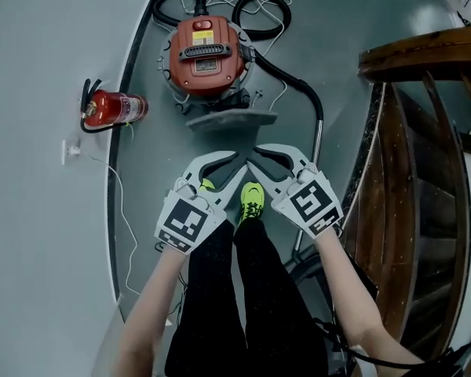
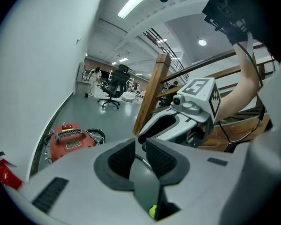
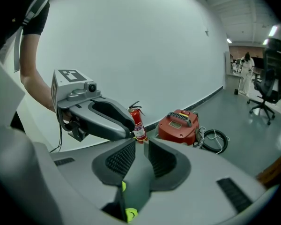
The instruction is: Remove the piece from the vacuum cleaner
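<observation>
A red canister vacuum cleaner (image 1: 206, 53) stands on the grey floor ahead of me, also seen in the left gripper view (image 2: 70, 142) and the right gripper view (image 3: 180, 125). Its black hose (image 1: 294, 81) runs to a metal tube (image 1: 316, 144). A grey floor nozzle (image 1: 231, 120) lies just in front of the canister. My left gripper (image 1: 234, 160) and right gripper (image 1: 255, 157) hover side by side, tips almost meeting, short of the nozzle. Both stand slightly open with nothing between the jaws, as the left gripper (image 2: 140, 146) and right gripper (image 3: 141, 146) views show.
A red fire extinguisher (image 1: 114, 108) lies by the curved wall (image 1: 47, 171) at the left. A wooden stair railing (image 1: 424, 171) rises at the right. My yellow-green shoes (image 1: 253, 199) stand below the grippers. An office chair (image 2: 113, 86) is far down the hall.
</observation>
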Demonstrator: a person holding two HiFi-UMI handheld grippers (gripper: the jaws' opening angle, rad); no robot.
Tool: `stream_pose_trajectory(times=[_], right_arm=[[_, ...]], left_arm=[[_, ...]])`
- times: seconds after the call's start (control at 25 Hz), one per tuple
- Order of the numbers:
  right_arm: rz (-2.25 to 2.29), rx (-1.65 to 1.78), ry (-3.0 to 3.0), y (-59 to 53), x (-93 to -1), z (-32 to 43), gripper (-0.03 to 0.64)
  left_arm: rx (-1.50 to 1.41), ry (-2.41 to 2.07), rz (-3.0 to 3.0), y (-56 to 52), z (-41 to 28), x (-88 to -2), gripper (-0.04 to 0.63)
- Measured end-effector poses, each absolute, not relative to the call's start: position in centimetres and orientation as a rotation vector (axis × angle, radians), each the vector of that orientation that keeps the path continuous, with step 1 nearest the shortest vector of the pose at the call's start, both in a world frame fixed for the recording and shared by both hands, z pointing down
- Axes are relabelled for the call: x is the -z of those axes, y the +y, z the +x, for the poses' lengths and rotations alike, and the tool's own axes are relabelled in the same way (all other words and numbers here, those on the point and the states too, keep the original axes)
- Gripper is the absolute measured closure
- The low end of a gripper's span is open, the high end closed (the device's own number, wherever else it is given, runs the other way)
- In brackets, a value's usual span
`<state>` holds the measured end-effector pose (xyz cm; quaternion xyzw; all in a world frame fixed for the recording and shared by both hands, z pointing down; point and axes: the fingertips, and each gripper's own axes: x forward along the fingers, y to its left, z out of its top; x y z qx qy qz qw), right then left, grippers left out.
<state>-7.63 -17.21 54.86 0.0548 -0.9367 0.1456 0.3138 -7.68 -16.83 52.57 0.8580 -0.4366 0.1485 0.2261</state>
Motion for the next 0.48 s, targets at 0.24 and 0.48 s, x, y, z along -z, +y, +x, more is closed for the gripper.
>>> stream_pose_trajectory(times=[0.24, 0.48], right_arm=[[0.153, -0.384, -2.459, -18.1, -58.1, -8.3, 0.525], [0.129, -0.338, -2.453, -19.0, -61.2, -9.2, 0.494]], left_arm=[[-0.403, -1.228, 2.326, -17.9, -8.8, -55.9, 0.488], [-0.441, -1.252, 2.325, -18.6, -10.1, -59.1, 0.459]])
